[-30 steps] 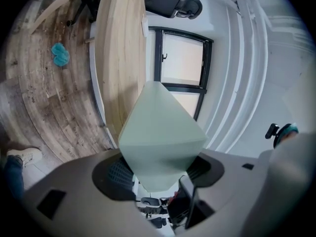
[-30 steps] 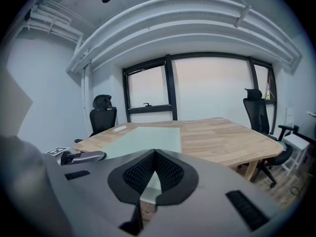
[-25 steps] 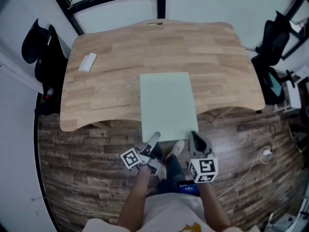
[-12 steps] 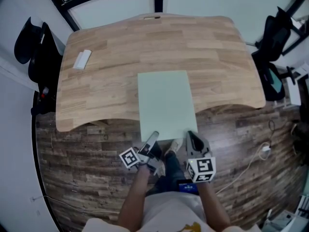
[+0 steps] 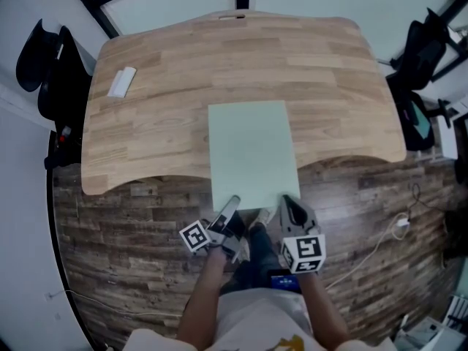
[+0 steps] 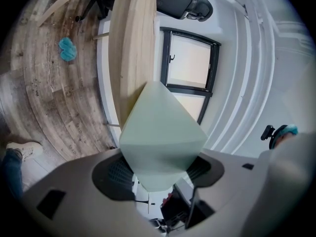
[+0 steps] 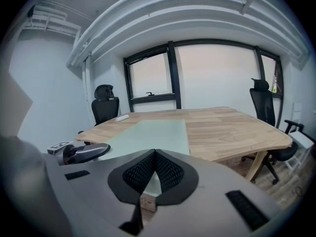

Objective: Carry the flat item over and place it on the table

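Observation:
A pale green flat sheet (image 5: 252, 152) lies out over the wooden table (image 5: 161, 101), and its near edge overhangs the table's front edge. My left gripper (image 5: 232, 202) is shut on the sheet's near left corner, and the sheet (image 6: 163, 132) sits pinched between its pads in the left gripper view. At the near right corner my right gripper (image 5: 287, 202) is also shut on the edge. In the right gripper view the sheet (image 7: 148, 132) stretches ahead across the table (image 7: 227, 127). The left gripper (image 7: 81, 153) shows at the left there.
A small white block (image 5: 121, 82) lies at the table's far left. Black office chairs stand at the left (image 5: 51, 64) and right (image 5: 420, 64) ends. A cable (image 5: 380, 247) trails on the wood floor at the right. My shoe (image 5: 267, 218) is below the sheet's edge.
The view has shifted slightly, so the table sits a little higher in frame. Both grippers keep their hold on the sheet's near corners, and the sheet has barely moved.

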Tool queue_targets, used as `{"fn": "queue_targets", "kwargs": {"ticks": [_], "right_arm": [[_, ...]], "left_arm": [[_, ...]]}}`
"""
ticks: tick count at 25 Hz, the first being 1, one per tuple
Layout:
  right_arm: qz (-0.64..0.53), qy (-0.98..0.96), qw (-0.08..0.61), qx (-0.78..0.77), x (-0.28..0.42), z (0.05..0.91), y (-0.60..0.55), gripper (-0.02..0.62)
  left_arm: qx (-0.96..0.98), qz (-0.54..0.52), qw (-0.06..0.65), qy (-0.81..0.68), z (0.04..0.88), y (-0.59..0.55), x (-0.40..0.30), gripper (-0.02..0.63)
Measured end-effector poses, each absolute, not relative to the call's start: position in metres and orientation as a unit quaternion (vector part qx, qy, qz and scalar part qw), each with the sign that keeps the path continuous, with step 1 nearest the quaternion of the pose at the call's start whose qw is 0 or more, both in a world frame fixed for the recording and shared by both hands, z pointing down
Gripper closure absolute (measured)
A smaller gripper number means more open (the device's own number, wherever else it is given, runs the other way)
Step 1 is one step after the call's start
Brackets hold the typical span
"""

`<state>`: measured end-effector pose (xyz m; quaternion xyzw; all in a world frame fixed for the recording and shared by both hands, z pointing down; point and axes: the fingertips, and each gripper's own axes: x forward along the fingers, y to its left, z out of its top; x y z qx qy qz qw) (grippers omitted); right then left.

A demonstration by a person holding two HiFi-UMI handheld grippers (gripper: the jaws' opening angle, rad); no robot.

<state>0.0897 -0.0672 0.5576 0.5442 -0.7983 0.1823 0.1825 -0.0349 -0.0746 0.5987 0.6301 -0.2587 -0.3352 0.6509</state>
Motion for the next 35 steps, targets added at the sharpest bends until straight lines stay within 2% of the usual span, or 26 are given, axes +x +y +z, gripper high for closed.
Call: {"fn": "queue_targets", "kwargs": {"ticks": [35], "right_arm": [[0.205, -0.802, 0.218, 0.518, 0.084, 0.591, -0.072, 0.598]], "left_arm": [[0.603, -0.334, 0.663, -0.292, 0.621, -0.081, -0.042, 0.314]]}}
